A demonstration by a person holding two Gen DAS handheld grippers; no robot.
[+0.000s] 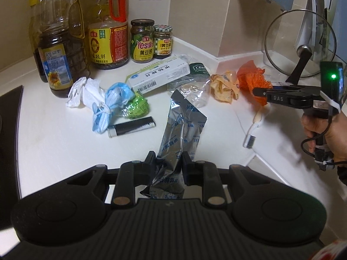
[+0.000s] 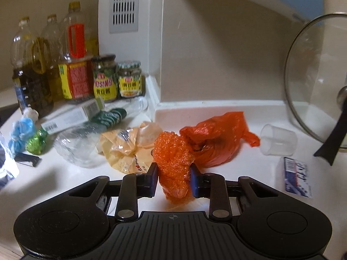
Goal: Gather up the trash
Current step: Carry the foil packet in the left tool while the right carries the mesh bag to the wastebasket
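- Silver foil sachet pinched at its crumpled lower end by the left hand-held gripper, jaws clamped on the foil, probably to carry it clear of the heap.
- Long axis running from the pads up and away toward the white medicine box; free far end flared, apparently raised off the white counter.
- Orange mesh wad squeezed between the pads of the right hand-held gripper, gripped across its narrow middle, bulging above and below.
- Long axis of the wad near upright, top touching the orange plastic bag just behind it.
- Crushed clear bottle, yellow wrapper, blue face mask, green foil ball loose on the counter, uncollected.
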